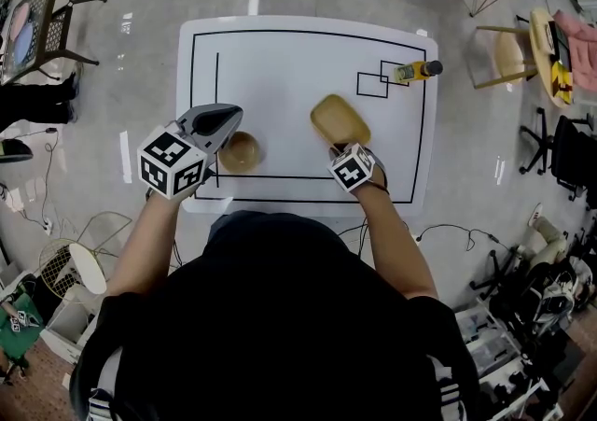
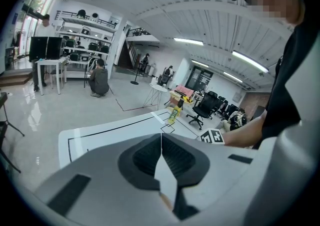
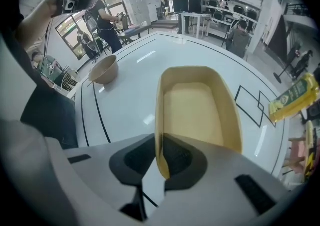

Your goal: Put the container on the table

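While the right tongs (image 3: 159,166) grasp the near rim of the tan container (image 3: 197,109), it hangs tilted over the white surface (image 3: 125,104). The left tongs (image 2: 161,145) are clenched on nothing beside a round bowl (image 1: 241,151). This appears to be the set-down step: next, level the container, lower it and release.

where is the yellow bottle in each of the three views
Head view: yellow bottle upper right, on the white table.
Left gripper view: yellow bottle near centre.
Right gripper view: yellow bottle at the right edge, mid-height.
Shared landmark: black squares marked beside it.
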`<state>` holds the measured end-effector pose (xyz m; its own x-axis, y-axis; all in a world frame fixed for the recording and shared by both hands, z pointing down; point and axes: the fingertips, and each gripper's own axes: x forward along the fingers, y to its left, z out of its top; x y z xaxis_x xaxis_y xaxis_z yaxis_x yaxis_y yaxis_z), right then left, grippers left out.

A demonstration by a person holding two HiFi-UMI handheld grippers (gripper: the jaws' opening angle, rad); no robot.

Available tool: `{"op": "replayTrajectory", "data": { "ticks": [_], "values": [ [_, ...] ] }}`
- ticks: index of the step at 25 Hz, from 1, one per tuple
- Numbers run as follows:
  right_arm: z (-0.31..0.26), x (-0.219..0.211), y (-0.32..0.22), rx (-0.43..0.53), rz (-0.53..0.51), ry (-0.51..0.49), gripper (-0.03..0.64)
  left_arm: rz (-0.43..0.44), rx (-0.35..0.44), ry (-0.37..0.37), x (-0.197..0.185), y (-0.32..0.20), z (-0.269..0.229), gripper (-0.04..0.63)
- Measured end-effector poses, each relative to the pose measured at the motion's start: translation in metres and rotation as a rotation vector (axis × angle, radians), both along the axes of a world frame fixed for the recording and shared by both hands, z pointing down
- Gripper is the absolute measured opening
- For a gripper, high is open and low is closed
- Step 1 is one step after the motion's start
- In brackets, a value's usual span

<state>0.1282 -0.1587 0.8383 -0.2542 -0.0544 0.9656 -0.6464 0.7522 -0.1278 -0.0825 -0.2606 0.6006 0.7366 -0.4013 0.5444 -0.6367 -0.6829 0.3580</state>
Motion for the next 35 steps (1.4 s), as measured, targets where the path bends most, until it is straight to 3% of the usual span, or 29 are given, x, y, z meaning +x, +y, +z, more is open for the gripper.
{"op": "replayTrajectory", "data": {
  "ticks": [9,20,35],
  "values": [
    [-0.017,-0.003,0.003,0.012,0.014,-0.033,0.086,0.009,0.014,0.011,0.003,0.005,-0.01,0.009],
    [-0.062,-0.009,0.008,0.075,0.05,-0.108,0.089,0.032,0.046,0.024,0.015,0.019,-0.027,0.008],
    [-0.149,-0.002,0.012,0.271,0.173,-0.224,0.08,0.079,0.124,0.043,0.029,0.046,-0.065,0.008]
  ]
}}
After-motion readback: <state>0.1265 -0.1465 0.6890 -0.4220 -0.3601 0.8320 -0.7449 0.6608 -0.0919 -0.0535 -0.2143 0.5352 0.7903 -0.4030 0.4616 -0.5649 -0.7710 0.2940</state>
